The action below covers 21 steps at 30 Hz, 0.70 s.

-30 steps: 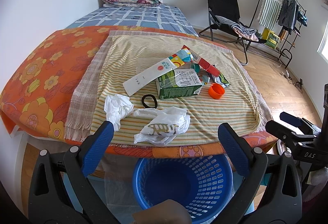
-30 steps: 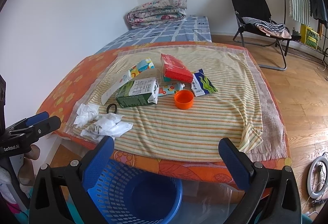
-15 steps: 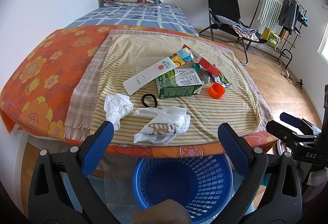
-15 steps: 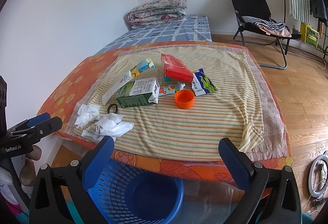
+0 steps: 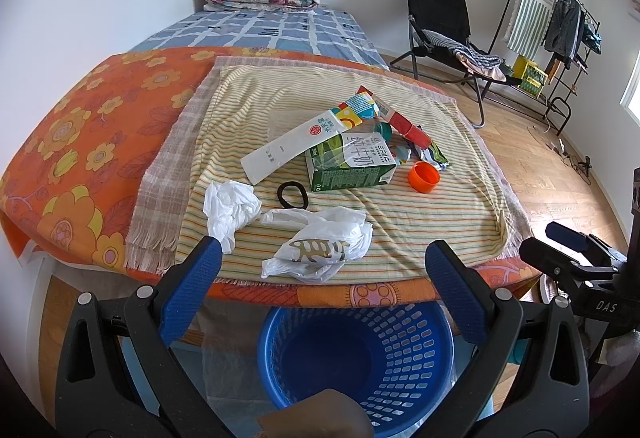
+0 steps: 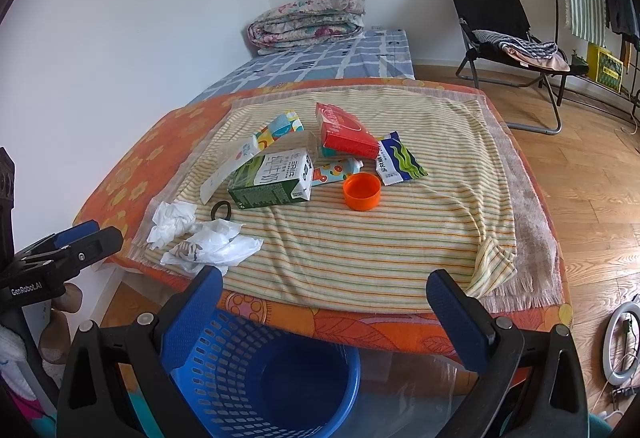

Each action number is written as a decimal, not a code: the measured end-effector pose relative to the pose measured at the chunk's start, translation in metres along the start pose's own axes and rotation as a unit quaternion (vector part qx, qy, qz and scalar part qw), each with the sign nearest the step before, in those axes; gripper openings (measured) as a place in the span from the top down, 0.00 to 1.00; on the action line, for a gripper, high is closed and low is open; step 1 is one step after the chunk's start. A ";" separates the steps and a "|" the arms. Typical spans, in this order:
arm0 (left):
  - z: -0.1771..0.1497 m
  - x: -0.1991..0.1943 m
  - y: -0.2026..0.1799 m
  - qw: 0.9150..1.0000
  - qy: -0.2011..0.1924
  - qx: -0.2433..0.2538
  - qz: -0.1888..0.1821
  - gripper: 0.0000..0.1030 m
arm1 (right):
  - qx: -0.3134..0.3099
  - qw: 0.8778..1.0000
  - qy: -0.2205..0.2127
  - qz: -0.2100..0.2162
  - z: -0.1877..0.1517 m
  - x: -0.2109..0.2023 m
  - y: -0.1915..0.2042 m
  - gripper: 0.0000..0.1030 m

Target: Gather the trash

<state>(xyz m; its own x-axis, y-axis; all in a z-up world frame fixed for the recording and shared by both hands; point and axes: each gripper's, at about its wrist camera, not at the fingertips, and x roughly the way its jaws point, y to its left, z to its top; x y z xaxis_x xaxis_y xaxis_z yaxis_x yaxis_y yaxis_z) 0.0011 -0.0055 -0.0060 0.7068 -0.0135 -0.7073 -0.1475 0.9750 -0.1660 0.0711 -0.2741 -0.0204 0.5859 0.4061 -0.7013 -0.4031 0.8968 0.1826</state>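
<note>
Trash lies scattered on the striped cloth that covers the counter, with nothing yet in the blue basket on the floor just below the near edge. The left gripper and the right gripper both hover in front of that edge with jaws spread wide and nothing between them. Nearest the left gripper are the white plastic bag and the crumpled tissue: both look feather-light and limp, so a pinch on any bunched fold should lift them, though the bag's film may slip and trail. Beyond them a black hair tie lies flat on the cloth, thin enough that it would need one finger slid under or a pinch across its loop. The green milk carton lies on its side, stiff-walled and probably empty, best taken across its narrow faces. The orange cap sits open side up and is rigid; a grip across its rim should hold. Behind it lie a red box, a foil sachet that looks slick and flat, and a long white carton leaning on the green one; a small colourful pack between them is partly hidden, so I cannot tell its shape.
</note>
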 end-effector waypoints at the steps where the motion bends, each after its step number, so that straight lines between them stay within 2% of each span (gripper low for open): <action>1: 0.000 0.000 0.000 1.000 0.000 0.000 0.000 0.00 | 0.000 1.000 0.000 0.000 0.000 0.000 0.000 0.00; 21: -0.001 0.001 0.000 1.000 0.002 -0.001 -0.001 0.00 | 0.009 1.000 0.009 0.010 0.001 0.001 -0.001 0.00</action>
<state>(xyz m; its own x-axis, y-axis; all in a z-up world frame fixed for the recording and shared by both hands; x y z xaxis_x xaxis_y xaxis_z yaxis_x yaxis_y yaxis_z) 0.0011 -0.0055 -0.0068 0.7044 -0.0155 -0.7097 -0.1484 0.9744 -0.1686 0.0727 -0.2741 -0.0203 0.5651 0.4202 -0.7100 -0.4009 0.8920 0.2089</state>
